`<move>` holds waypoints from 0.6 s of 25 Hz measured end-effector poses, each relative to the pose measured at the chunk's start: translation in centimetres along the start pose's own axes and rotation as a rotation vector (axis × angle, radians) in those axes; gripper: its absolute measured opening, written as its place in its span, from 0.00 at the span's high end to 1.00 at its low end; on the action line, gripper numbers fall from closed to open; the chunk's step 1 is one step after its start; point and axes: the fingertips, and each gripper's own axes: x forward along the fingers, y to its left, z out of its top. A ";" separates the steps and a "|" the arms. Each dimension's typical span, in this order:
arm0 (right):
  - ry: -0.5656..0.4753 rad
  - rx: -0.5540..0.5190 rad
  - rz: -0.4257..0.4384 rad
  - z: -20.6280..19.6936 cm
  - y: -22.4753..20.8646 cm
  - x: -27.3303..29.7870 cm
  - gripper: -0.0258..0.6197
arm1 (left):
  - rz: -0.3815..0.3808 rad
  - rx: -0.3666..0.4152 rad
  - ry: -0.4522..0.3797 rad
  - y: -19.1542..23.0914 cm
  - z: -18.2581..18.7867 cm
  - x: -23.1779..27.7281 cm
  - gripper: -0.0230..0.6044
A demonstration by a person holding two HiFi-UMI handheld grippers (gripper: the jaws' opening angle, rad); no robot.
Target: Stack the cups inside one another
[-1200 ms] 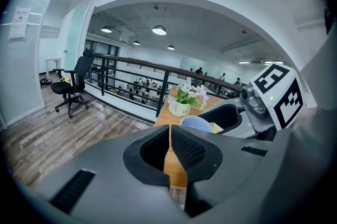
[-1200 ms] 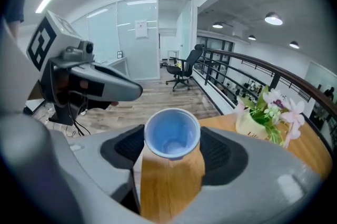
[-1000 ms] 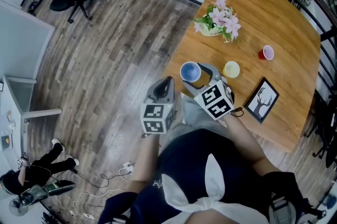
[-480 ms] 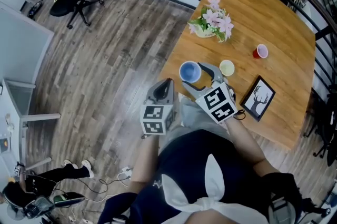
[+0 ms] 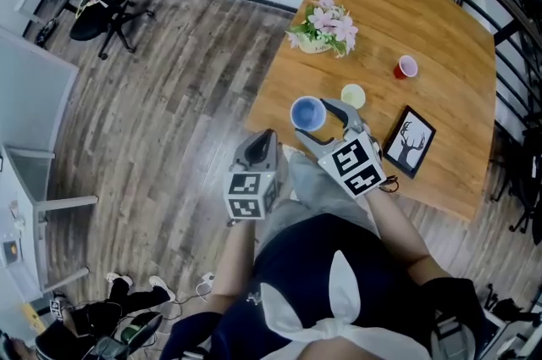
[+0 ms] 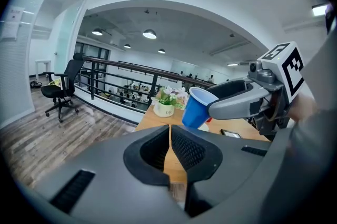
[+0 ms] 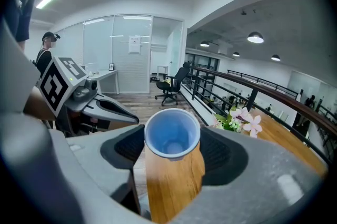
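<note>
- Jaws of the right gripper (image 5: 312, 119) squeeze the blue cup (image 7: 172, 133) from both sides.
- The blue cup is tilted, mouth up, over the near left corner of the table (image 5: 440, 19).
- The left gripper (image 6: 170, 146) holds nothing, and its jaws are almost touching. It is off the table, beside that corner.
- The yellow cup (image 5: 353, 96) stands just beyond the blue cup.
- The red cup (image 5: 406, 67) stands farther in, near the middle of the table.
- Flowers (image 5: 322, 26) sit by the left edge.
</note>
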 end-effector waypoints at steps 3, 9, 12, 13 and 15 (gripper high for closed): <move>0.007 0.013 -0.026 -0.6 -0.3 -1.0 0.46 | -0.019 0.000 0.010 -0.7 -0.4 -0.1 0.92; 0.014 0.035 -0.074 -1.1 -1.3 -2.8 0.46 | -0.058 0.013 0.004 -2.0 -0.1 0.5 0.92; 0.011 0.047 -0.099 -1.3 -2.3 -3.8 0.46 | -0.084 0.019 0.002 -3.0 0.6 1.1 0.92; 0.009 0.050 -0.108 -1.4 -2.7 -4.1 0.46 | -0.089 0.021 0.003 -3.3 0.8 1.3 0.92; 0.005 0.054 -0.125 -1.8 -3.6 -4.9 0.46 | -0.097 0.029 0.007 -4.1 1.2 1.9 0.93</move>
